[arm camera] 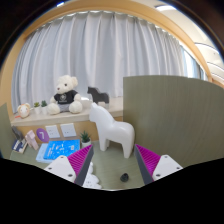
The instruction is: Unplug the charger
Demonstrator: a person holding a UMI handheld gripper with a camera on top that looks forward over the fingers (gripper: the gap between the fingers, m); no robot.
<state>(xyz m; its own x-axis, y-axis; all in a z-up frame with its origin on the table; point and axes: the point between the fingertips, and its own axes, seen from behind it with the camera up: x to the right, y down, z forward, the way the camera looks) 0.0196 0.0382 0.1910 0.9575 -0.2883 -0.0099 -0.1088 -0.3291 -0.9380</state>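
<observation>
Gripper point(110, 172): fingers stand wide apart with the magenta pads point(150, 158) facing inward; nothing is held between them.
Charger: not identifiable in this view. A small dark item point(124, 176) lies low between the fingers on a pale surface, too small to name; no plug, socket or cable can be confirmed.
Ahead of fingers: a white horse figure point(108, 130) stands upright just beyond the fingertips, beside an olive-green panel point(168, 110).
Background: a teddy bear point(66, 93) in a dark top sits on a shelf point(40, 116) before pale curtains point(110, 50); a small dark horse figure point(96, 96) stands near it. A blue book point(58, 150) lies lower down, beside the horse figure.
Handling, judged: a charger body is normally light, rigid and smooth plastic, seated firmly by friction; the cable is soft and should not be pulled.
Hold point, judged: take the flat sides of the plug body squarely with both pads, close to the socket face, and draw straight out.
Risk, judged: the white horse figure may topple if brushed during the search.
</observation>
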